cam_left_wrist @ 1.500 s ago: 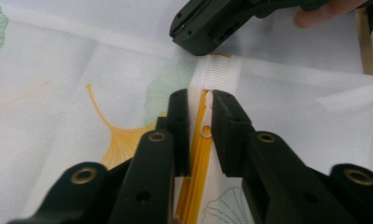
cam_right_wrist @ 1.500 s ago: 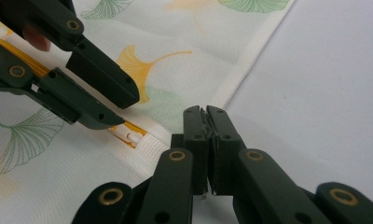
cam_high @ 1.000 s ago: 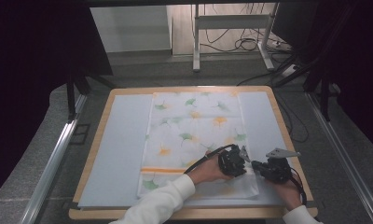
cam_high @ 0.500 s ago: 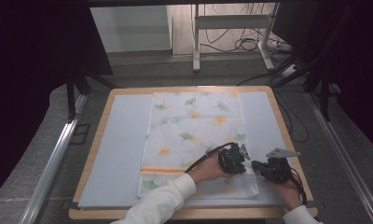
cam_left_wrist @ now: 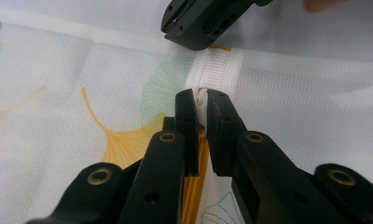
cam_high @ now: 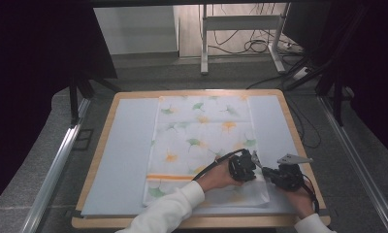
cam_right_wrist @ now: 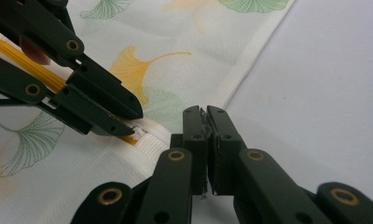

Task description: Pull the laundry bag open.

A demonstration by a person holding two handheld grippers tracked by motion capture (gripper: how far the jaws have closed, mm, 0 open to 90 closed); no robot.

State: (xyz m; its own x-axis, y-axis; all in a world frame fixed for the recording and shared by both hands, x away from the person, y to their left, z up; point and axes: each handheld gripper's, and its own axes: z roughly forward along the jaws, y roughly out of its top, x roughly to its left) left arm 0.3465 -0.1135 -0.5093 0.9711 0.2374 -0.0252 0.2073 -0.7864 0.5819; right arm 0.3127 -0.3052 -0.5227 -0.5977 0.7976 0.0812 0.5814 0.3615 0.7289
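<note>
While my left hand-held gripper [cam_left_wrist: 201,100] pinches the white zipper pull [cam_left_wrist: 202,95], orange zipper [cam_high: 170,177] runs frame-left; right hand-held gripper [cam_right_wrist: 206,114] clamps the mesh bag [cam_high: 202,141] edge.

Whatever the left claw [cam_left_wrist: 201,105] pinches is buried between its jaws; the pouch's [cam_high: 202,141] near corner sits under the sleeve [cam_high: 170,213].

left gripper [cam_high: 253,160] | edged slightly toward frame upper right | shift seems tiny, high view coarse
</note>
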